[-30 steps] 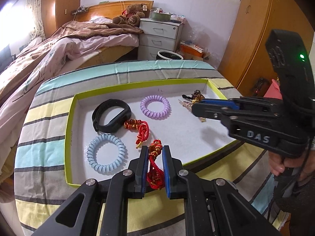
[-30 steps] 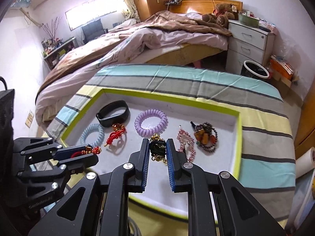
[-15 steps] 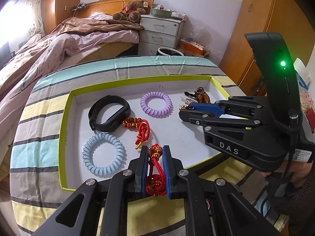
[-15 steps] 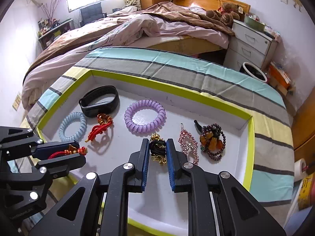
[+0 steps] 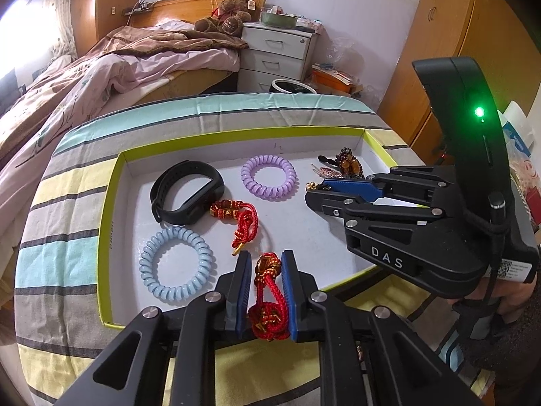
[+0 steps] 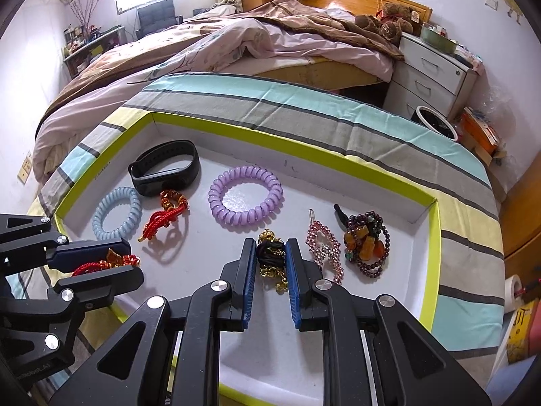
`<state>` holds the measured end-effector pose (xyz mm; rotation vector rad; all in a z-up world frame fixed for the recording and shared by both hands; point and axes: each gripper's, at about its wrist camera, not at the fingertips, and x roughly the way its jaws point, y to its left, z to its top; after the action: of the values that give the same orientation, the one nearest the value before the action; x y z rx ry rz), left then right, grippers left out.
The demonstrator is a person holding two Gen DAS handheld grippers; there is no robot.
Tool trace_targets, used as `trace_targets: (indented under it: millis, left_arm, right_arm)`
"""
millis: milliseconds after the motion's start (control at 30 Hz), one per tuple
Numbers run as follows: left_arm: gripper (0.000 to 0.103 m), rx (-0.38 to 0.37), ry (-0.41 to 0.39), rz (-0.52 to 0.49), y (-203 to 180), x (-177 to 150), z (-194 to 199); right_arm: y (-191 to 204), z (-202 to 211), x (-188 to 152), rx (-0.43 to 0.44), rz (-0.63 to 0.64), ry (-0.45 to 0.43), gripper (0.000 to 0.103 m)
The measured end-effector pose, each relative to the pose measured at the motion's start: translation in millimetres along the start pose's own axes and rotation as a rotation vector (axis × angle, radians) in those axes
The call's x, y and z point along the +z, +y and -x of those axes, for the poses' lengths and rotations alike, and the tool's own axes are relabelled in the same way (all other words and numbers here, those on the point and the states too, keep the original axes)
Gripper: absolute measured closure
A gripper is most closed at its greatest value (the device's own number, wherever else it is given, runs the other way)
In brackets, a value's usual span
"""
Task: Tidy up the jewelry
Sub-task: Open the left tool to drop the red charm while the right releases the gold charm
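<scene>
Tray (image 5: 111, 199) w/ lime rim sits on striped cloth. L gripper (image 5: 264, 260): jaws have just been easing apart, red knotted cord (image 5: 267, 299) is between the pads at the tray's near edge; contact can't be told. R gripper (image 6: 269, 248) is pinched on a gold-and-black chain piece (image 6: 270, 260) over the tray floor. Only the R view shows the pink bead clip (image 6: 324, 247) whole, beside the dark bead bracelet (image 6: 367, 242); the L view has them half hidden behind the R gripper.

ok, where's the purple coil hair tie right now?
The purple coil hair tie lies flat mid-tray near the far wall in the right wrist view, between the black wristband on its left and the pink beaded hair clip on its right.
</scene>
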<state>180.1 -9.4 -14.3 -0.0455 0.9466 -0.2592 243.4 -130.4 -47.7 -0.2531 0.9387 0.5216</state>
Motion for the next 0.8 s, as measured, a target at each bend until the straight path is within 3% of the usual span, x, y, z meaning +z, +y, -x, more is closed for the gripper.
trace_targets:
  millis: [267, 333, 433, 800]
  left_arm:
    - [0.067, 0.0, -0.004, 0.01, 2, 0, 0]
    - [0.062, -0.007, -0.006, 0.006, 1, 0, 0]
    - [0.061, -0.006, -0.005, 0.008, 1, -1, 1]
    - [0.056, 0.005, -0.03, 0.005, -4, -6, 20]
  right_arm:
    - [-2, 0, 1, 0.005, -0.017, -0.001, 0.08]
    - [-3, 1, 1, 0.01, -0.025, -0.002, 0.072]
    - [-4, 3, 2, 0.023, -0.036, -0.008, 0.064]
    - [-1, 23, -1, 0.037, -0.061, -0.056, 0.064]
